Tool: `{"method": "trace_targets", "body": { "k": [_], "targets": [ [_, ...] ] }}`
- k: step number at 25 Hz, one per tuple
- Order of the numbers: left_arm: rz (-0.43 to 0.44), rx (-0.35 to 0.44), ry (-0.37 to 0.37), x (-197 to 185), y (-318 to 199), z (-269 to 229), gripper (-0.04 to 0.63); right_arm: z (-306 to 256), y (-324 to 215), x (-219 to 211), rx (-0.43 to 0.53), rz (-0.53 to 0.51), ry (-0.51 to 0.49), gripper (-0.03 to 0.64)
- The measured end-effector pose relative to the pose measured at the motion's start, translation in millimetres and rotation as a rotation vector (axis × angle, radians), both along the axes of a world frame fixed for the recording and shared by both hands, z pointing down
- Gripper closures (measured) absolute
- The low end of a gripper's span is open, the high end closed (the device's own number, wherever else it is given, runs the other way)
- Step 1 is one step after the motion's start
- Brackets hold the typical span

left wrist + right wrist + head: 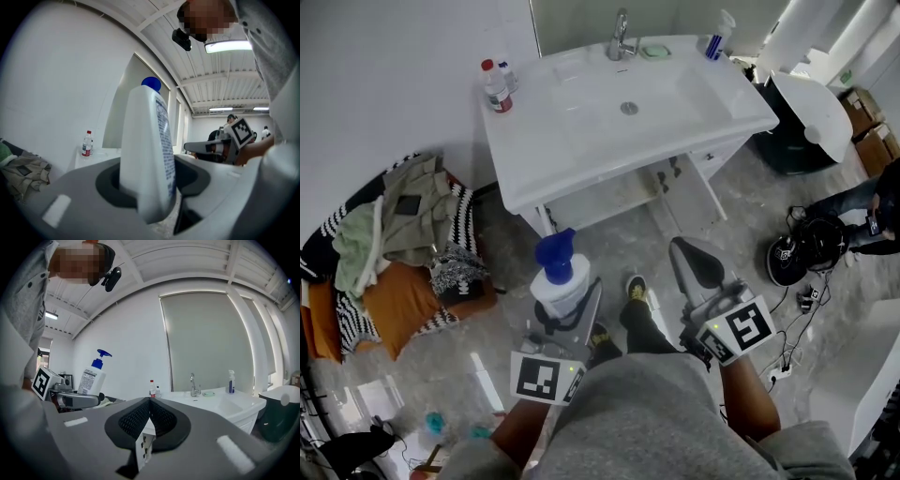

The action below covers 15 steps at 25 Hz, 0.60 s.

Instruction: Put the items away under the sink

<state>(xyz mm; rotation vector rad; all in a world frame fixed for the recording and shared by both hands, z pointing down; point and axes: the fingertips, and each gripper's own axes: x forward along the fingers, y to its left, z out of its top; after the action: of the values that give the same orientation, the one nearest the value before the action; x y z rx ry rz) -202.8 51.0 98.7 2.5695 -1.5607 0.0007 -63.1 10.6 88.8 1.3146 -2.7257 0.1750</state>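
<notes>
- Holding the white pump bottle (145,150) upright in my left gripper (150,187); its jaws stand about half open, with the pads pressed on the bottle's lower body and the blue pump head clear above them.
- My right gripper (149,420) carries nothing. Its jaws are closed together, tips touching, pointed roughly toward the sink (581,159).
- In the head view both grippers hang in front of me, well short of the vanity, so the bottle is in the air over the floor (487,328) and not yet at the cabinet (609,197).
- The cabinet under the sink looks ready, with its door (698,187) swung out. I cannot make out anything stored inside from here.
- By my reckoning the job is at an early stage: one item is in hand and none is visibly put away.
- Left on the sink top are a red-capped bottle (496,89) at the back left, a spray bottle (719,37) at the back right and a green soap dish (655,51) by the tap.
- A heap of clothes (403,234) lies on the floor to the left; whether it belongs to the task I cannot say.
</notes>
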Motion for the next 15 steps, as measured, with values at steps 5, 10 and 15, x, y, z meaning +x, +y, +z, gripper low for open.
{"method": "trace_targets", "body": {
  "k": [5,10,15],
  "targets": [
    [0.0,0.002,-0.002,15,-25,-2,0.382,3,-25,11,-0.009,-0.015,-0.009,0.617],
    [0.001,-0.007,-0.008,28,-53,2,0.382,9,-55,24,-0.02,-0.017,-0.017,0.617],
    [0.012,-0.024,-0.01,43,-81,9,0.382,12,-83,39,-0.03,-0.015,-0.024,0.617]
  ]
}}
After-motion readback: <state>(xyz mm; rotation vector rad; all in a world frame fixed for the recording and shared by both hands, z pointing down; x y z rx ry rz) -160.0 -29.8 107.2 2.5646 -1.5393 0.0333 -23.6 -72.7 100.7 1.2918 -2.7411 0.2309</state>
